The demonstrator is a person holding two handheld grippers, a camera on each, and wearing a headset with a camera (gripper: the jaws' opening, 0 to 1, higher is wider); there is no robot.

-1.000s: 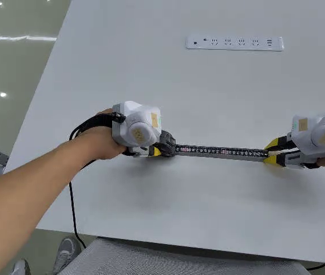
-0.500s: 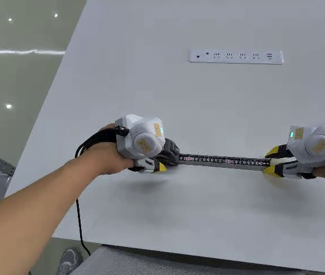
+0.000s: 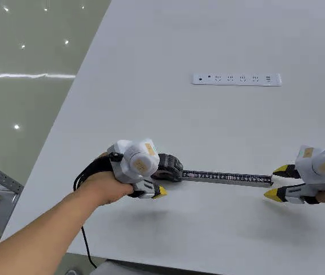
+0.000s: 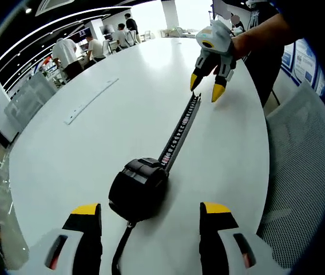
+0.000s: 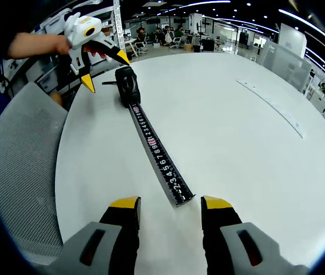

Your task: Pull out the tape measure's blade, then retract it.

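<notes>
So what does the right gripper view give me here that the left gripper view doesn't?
Right gripper view: the blade's hooked end, lying loose on the table between the open jaws of the right gripper, with numerals large enough to read.

Left gripper view: the tape measure case up close between the open jaws of the left gripper, apart from both, its black strap trailing toward the camera.

Shared: the blade extended flat on the white table, the power strip, and the opposite gripper at the far end.

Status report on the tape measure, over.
Left gripper open, jaws at the tape measure case, no grip. Right gripper open at the loose end of the blade. Blade out, flat on table. Nothing blocking; power strip far off.
</notes>
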